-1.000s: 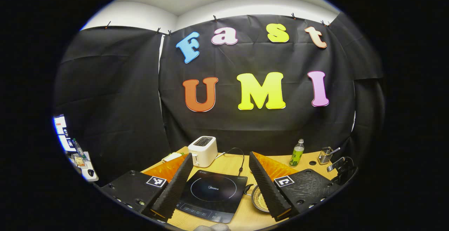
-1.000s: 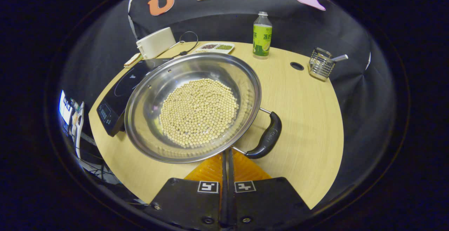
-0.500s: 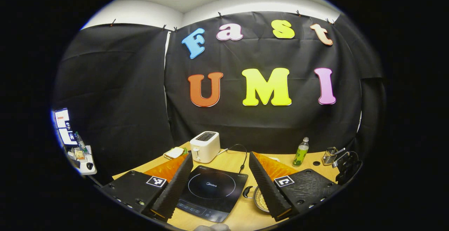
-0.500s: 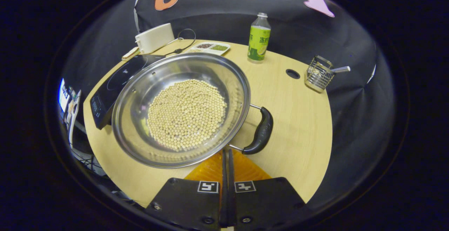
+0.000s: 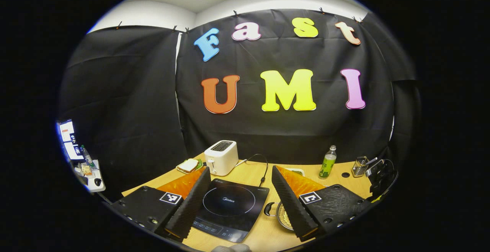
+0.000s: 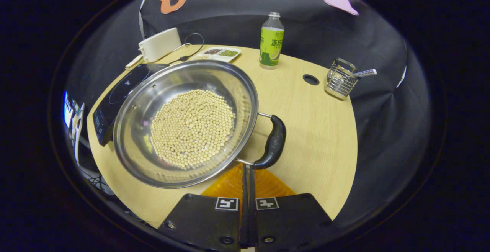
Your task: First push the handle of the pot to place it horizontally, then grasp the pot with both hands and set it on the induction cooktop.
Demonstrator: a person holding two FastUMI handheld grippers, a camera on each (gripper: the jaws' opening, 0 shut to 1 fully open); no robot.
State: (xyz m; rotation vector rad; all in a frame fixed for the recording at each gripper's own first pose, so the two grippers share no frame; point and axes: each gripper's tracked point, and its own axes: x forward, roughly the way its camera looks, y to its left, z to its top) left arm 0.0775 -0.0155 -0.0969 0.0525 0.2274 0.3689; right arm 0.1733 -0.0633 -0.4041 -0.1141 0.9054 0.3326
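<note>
A steel pot (image 6: 183, 121) holding pale beans sits on the wooden table (image 6: 317, 137), overlapping the black induction cooktop (image 6: 115, 95) to its left. Its black side handle (image 6: 272, 143) points toward me on the right. My right gripper (image 6: 247, 166) is shut with nothing between its fingers, and its tips rest against the wire at the handle's near end. In the left gripper view, my left gripper (image 5: 240, 169) hovers open above the cooktop (image 5: 229, 206). The pot (image 5: 282, 215) and its other handle (image 5: 268, 209) peek out beside one of that gripper's fingers.
A white toaster (image 6: 160, 44) and a divided dish of grains (image 6: 218, 53) stand at the back. A green bottle (image 6: 271, 42), a cable hole (image 6: 310, 79) and a wire holder (image 6: 340, 82) sit at the back right. A plate of bread (image 5: 188, 165) lies left of the toaster (image 5: 221, 157).
In the right gripper view the pot has turned and shifted left, its near handle swinging left with the shut right gripper against it. The left gripper has stayed open and only drifted slightly.
</note>
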